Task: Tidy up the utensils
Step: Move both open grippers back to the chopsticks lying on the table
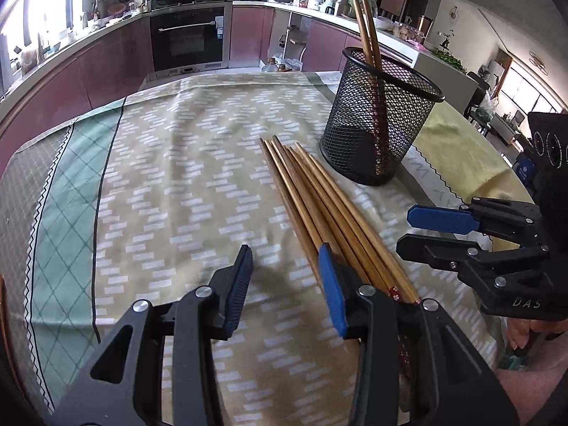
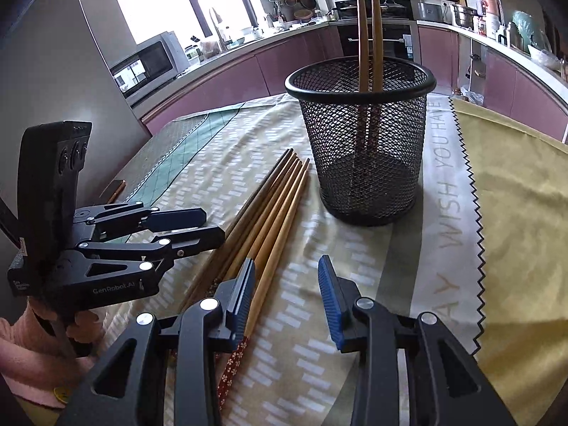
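Beside the mesh cup (image 2: 360,142), nearer the camera: left gripper (image 1: 285,285) fingers spread, empty; right gripper (image 2: 287,300) fingers spread, empty, just beside the loose chopsticks (image 1: 319,206). Loose bundle lies flat on the tabletop (image 1: 170,177), against the cup's base. Two chopsticks (image 2: 369,32) stand inside the cup. Judged: early; most remain.

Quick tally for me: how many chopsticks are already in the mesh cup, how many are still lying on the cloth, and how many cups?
Chopsticks standing in the mesh cup: 2
Chopsticks lying on the cloth: 6, as far as the bundle shows
Mesh cup: 1
Total: 9
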### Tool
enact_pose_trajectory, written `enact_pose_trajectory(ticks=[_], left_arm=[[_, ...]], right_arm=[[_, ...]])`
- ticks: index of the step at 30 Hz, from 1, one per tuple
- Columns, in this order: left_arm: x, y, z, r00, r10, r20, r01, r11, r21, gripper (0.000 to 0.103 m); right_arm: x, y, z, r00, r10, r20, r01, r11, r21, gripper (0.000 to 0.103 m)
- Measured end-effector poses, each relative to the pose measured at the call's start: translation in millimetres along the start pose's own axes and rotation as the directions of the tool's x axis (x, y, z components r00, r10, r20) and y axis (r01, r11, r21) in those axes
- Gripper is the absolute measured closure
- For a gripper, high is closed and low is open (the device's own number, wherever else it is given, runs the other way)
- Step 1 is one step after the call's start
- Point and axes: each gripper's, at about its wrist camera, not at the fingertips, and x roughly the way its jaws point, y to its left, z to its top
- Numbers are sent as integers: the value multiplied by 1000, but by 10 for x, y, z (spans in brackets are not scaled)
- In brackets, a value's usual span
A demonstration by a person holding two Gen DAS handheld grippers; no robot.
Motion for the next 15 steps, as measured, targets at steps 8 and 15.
enact_pose_trajectory(ticks=[8,15], left_arm=[[22,-126,53,1000,-4,13,3,999,33,62],[53,-16,35,1000,-22,-4,22,1000,-5,67]], right_arm=[[32,9,7,1000,-3,-3,3,1000,4,68],[52,31,25,1000,-12,-1,12,1000,-2,68]])
